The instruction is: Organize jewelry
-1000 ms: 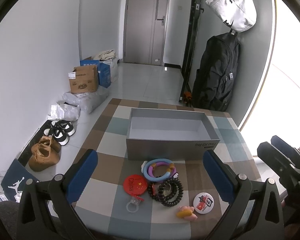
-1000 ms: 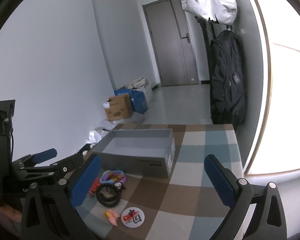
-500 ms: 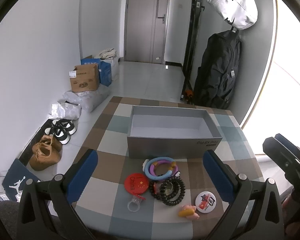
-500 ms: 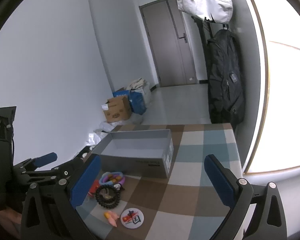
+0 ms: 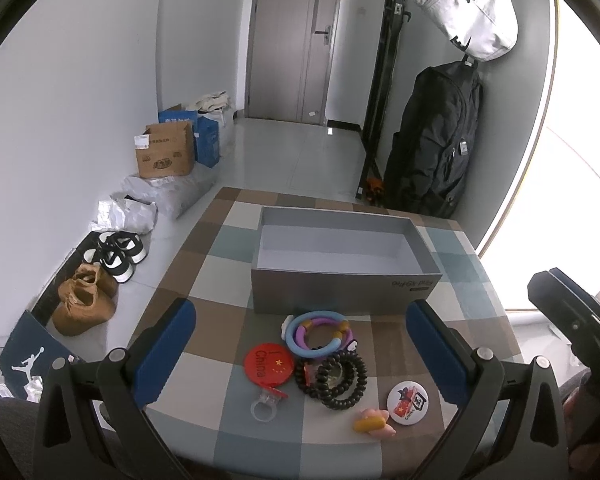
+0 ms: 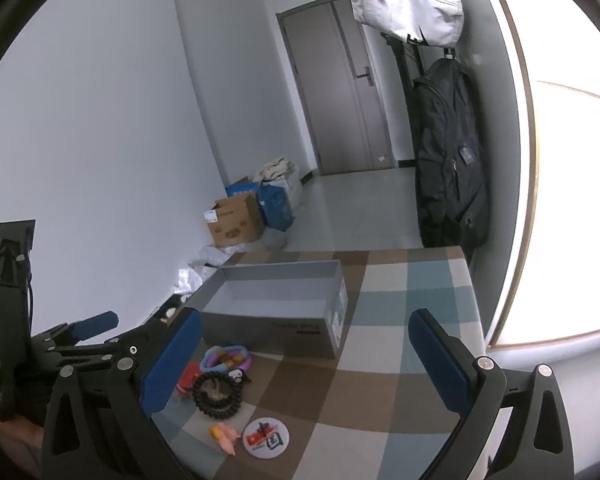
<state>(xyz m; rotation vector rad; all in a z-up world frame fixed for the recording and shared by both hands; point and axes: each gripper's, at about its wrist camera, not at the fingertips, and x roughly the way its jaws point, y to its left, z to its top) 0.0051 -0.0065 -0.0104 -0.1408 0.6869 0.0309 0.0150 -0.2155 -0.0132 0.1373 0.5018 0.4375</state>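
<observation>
A: Grey cardboard, and nothing in it. That open box [image 5: 346,276] sits straight ahead of the left gripper [image 5: 300,344], past the pile, and its floor is bare

B: So none of the sorting is done?

A: That is how I judge it. Every piece lies loose on the checked tablecloth [image 5: 204,268], between the left gripper's spread blue pads [image 5: 162,350] and just short of the box wall

B: What is in the pile?

A: Nearest the box, a pastel hoop bracelet [image 5: 320,334]. Closer to the gripper, a black beaded bracelet [image 5: 334,378], touching a red round badge [image 5: 269,365] on its left. Below the badge, a clear plastic ring [image 5: 265,406]. Off to the right, a white round badge [image 5: 407,403] and a small pink and yellow charm [image 5: 374,426] beside it

B: And the grippers?

A: Left one gapes wide, gripping nothing, hanging above the near edge of the pile. The right gripper [image 6: 304,356] is equally released and empty; from it the pile lies low and to the left, the box ahead and left

B: What is left, then?

A: All 6 pieces, by my count, need lifting into the box. The bracelets overlap, so picking 1 may drag another
</observation>
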